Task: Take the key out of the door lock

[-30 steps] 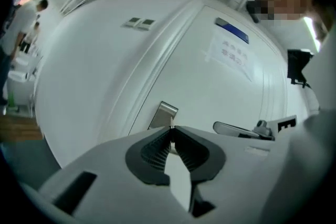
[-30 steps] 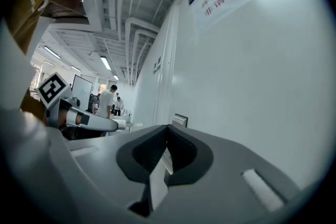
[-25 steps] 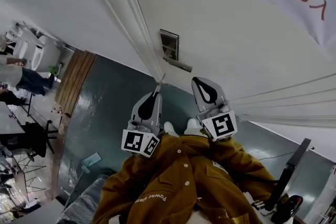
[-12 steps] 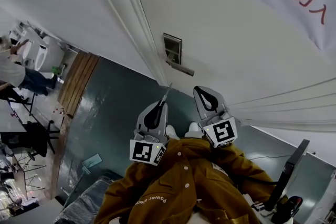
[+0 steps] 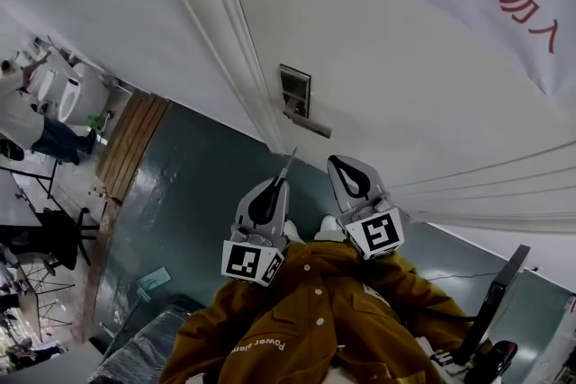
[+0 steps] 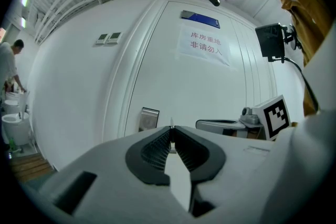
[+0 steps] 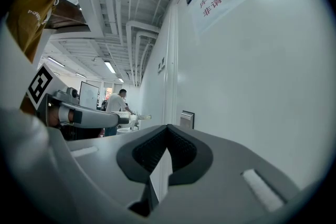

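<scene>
**A:** Where is the key?

**B:** It's pinched in the left gripper (image 6: 171, 132). The jaws are closed on the key (image 5: 288, 164), and its thin metal blade sticks out past the tips. It is clear of the lock plate (image 5: 294, 91), which sits ahead of that gripper and a little above, well apart from the blade's end.

**A:** And the other one?

**B:** The right gripper (image 7: 167, 128) is closed with nothing between its jaws. It is just beside the left one and points at the door (image 5: 423, 67).

**A:** How will the key handle?

**B:** I'd judge it light, stiff and thin. It's smooth metal, so a knock could make it swivel or slip between the ribbed pads (image 6: 157, 147). Only a sliver shows in the left gripper view, so I can't say how deep it's seated. It's probably held by the head.

**A:** What's the best hold?

**B:** Put the flat sides across the pads, on the broad head, with the blade pointing forward. Squeeze firmly, since it won't crush.
</scene>
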